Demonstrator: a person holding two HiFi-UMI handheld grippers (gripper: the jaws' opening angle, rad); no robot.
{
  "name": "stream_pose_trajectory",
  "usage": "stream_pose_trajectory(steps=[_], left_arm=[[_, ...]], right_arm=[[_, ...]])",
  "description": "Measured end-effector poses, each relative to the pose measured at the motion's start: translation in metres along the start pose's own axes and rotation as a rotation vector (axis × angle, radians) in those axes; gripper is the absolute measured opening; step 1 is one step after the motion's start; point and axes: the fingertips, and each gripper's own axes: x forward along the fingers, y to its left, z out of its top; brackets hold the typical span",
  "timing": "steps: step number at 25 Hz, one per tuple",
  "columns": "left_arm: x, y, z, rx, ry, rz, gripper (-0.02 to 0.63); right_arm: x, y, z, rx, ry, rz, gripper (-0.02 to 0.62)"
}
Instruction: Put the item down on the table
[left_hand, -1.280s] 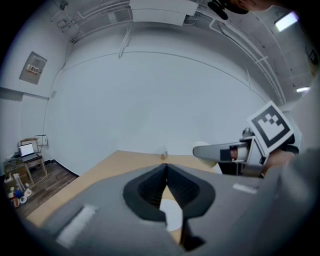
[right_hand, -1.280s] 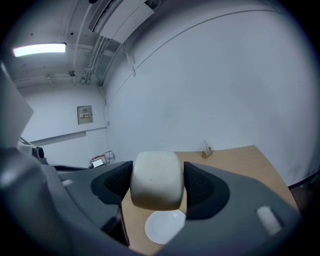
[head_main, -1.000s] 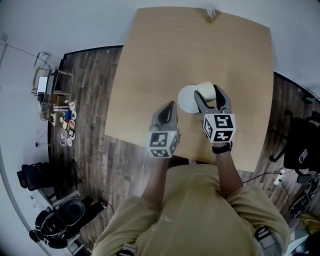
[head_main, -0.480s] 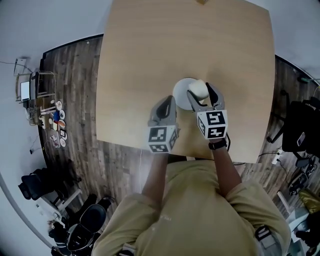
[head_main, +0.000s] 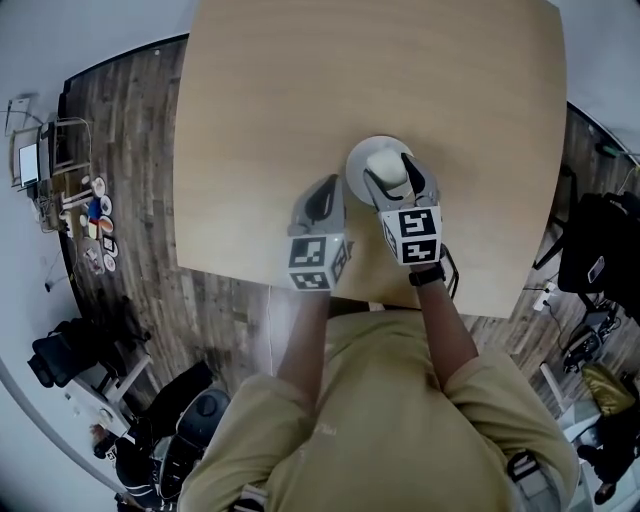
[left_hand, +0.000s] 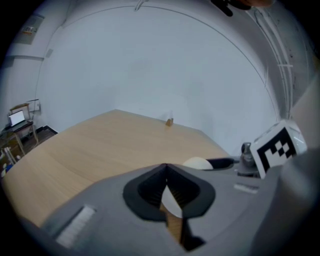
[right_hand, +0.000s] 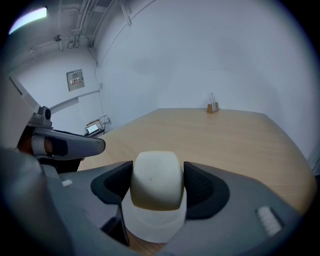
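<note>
The right claw (right_hand: 157, 170) is pinching the cream, rounded, smooth item (right_hand: 156, 192) by its two sides. It is holding the item right over the white round plate (right_hand: 150, 226) under its jaws on the pale wooden table (right_hand: 225, 135), probably to set it down squarely. The left claw (left_hand: 167, 190), pressed together on nothing, is hovering just left of the right one, apparently standing clear.

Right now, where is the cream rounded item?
In the head view the cream rounded item is clamped between the jaws of the right gripper, over the white plate on the wooden table, just right of the left gripper.
</note>
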Motion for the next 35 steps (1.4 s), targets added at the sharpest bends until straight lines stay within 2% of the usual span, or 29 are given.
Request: stream_pose_trajectory(steps=[6, 14, 26, 32, 33, 35], left_arm=[[0.003, 0.006, -0.018, -0.026, 0.022, 0.006, 0.002], [-0.003, 0.013, -0.038, -0.047, 0.04, 0.014, 0.002], [-0.014, 0.018, -0.041, -0.051, 0.027, 0.032, 0.002], [-0.023, 0.011, -0.042, -0.048, 0.011, 0.043, 0.002], [-0.025, 0.009, -0.042, -0.047, 0.008, 0.042, 0.002], [-0.03, 0.004, -0.043, -0.043, 0.001, 0.044, 0.002]], right_arm=[[0.019, 0.006, -0.022, -0.051, 0.071, 0.012, 0.325], [0.03, 0.013, -0.04, -0.099, 0.114, -0.003, 0.324], [0.037, 0.01, -0.055, -0.152, 0.146, -0.064, 0.325], [0.036, 0.011, -0.059, -0.176, 0.17, -0.059, 0.327], [0.035, 0.011, -0.058, -0.183, 0.169, -0.063, 0.329], [0.029, 0.012, -0.057, -0.195, 0.161, -0.068, 0.384]])
